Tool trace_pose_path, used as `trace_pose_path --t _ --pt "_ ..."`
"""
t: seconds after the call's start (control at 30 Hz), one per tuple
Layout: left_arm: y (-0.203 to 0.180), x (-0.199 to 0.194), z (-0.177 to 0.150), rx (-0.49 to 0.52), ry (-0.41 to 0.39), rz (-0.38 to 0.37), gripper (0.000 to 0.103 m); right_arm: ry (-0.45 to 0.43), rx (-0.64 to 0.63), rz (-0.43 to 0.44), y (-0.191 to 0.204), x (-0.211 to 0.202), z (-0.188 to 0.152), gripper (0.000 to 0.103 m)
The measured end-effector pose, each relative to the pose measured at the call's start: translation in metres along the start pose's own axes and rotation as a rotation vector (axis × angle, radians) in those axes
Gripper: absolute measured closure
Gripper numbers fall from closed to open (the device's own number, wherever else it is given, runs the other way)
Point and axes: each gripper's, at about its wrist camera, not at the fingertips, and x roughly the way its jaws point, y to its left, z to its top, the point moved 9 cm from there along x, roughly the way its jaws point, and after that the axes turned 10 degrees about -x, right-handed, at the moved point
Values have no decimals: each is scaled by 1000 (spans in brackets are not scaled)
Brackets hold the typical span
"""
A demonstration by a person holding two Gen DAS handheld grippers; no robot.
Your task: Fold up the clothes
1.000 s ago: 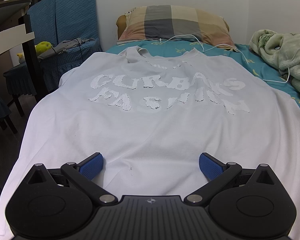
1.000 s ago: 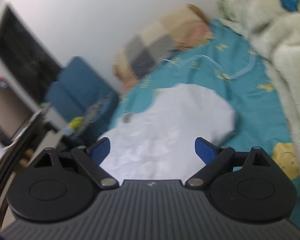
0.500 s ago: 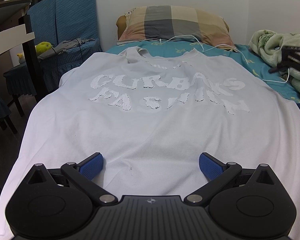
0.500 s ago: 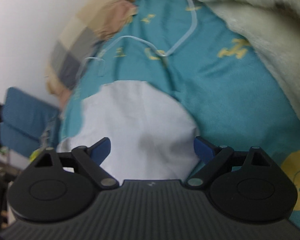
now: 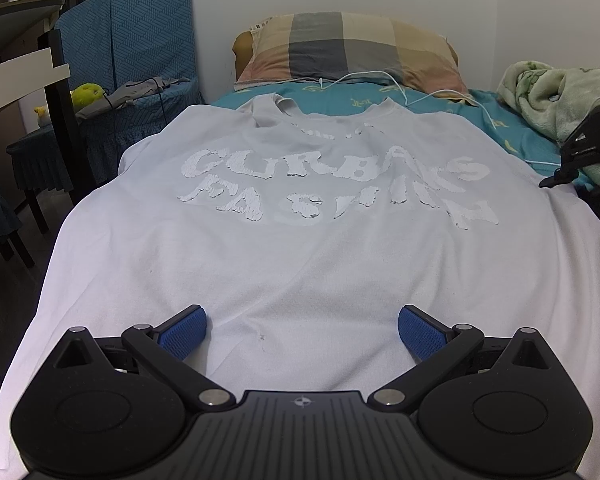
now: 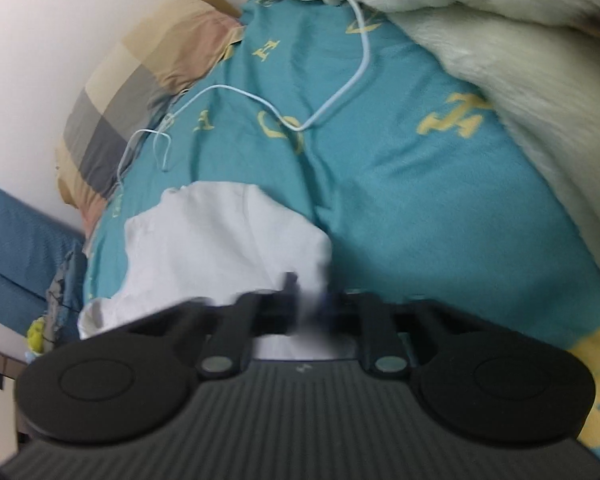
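One shirt on the go here, and we're right at the start of the fold. Using the white T-shirt [image 5: 300, 248] as our landmark: it lies flat and face-up across the teal bedsheet [image 6: 400, 184], lettering showing, collar pointing toward the checked pillow [image 5: 352, 48] beyond it. The fluffy green blanket [image 5: 556, 96] is bunched up off the shirt's right side, and a thin white cable [image 6: 356, 76] snakes over the sheet between the shirt's collar end and that blanket.

Our left gripper [image 5: 302, 330] hangs over the shirt's hem end with its blue pads spread wide, nothing between them. Our right gripper [image 6: 306, 304] sits at the shirt's right sleeve, fingers brought together; it's blurry, but white cloth shows right at the tips, so we'd say it has pinched the sleeve edge.

So the step in hand looks like grabbing that sleeve. Next we'd guess the right side gets lifted and carried inward over the lettering, while the left needs to close on the hem corner so the body doesn't drag along.
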Motion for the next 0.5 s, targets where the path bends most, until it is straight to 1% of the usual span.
trace_pose_path --t 0.1,0.17,0.27,0.33,0.5 --pt "0 0 0 0 0 0 0 -89 -229 -6 36 -19 20 96" --pt "0 0 0 0 1 0 0 -159 -376 13 62 -36 30 96" --pt "0 0 0 -1 1 0 0 -199 -539 -6 82 -48 35 96" --pt "0 1 0 0 1 0 0 -179 -553 -10 76 -47 32 95" --pt "-1 1 0 7 -1 7 0 -32 -367 110 43 -40 32 93"
